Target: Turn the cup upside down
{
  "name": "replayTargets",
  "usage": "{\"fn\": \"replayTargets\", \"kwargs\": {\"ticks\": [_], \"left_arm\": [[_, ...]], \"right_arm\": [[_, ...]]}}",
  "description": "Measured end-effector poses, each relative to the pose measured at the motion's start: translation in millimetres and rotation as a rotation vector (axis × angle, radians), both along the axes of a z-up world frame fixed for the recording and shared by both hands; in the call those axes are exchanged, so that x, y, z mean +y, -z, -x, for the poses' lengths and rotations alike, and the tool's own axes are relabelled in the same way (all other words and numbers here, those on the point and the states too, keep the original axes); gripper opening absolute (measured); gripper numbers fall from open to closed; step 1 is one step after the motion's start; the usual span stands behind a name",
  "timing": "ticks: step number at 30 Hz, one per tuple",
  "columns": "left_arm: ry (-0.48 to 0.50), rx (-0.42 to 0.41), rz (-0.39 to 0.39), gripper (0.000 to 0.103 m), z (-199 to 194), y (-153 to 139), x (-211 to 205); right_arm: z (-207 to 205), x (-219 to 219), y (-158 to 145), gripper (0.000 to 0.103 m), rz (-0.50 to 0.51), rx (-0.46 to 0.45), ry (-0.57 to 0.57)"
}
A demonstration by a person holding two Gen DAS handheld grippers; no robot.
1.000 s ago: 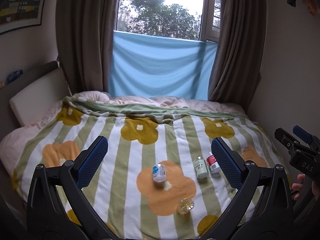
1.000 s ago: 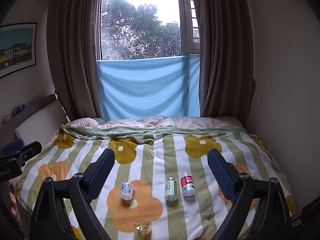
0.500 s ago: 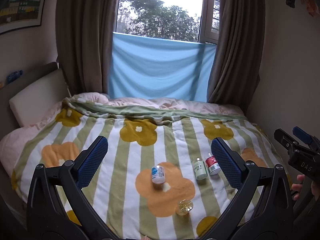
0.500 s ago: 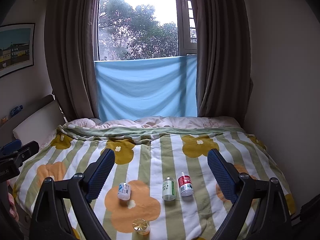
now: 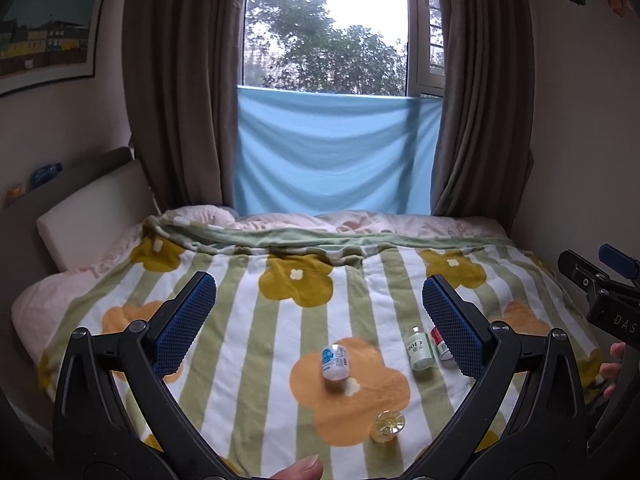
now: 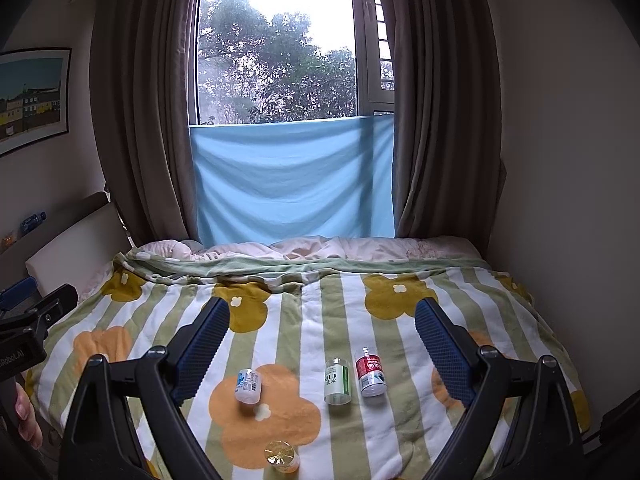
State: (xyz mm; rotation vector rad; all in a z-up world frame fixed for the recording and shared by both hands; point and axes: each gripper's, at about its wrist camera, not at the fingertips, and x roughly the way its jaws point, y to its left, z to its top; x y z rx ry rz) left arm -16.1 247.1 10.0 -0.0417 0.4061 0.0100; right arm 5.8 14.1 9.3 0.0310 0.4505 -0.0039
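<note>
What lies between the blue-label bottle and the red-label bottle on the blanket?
The green-label bottle lies between the blue-label bottle and the red-label bottle, touching neither. The right wrist view shows it best.

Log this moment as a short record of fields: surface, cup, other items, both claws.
surface: bed with striped flower blanket
cup: small clear yellowish cup, nearest the cameras, on an orange flower; which way up it stands cannot be told
other items: blue-label bottle, green-label bottle, red-label bottle, all lying down
left claw: open, empty, above the blanket
right claw: open, empty, above the blanket
contact with cup: none
</note>
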Motion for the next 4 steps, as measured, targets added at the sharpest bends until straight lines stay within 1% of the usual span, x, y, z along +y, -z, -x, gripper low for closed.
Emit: {"fn": "replayTargets", "kwargs": {"ticks": [4], "left_arm": [[0.022, -0.019, 0.009, 0.103, 1.0, 0.3, -0.8]], "right_arm": [[0.6, -0.1, 0.4, 0.093, 0.0, 0.0, -0.001]]}}
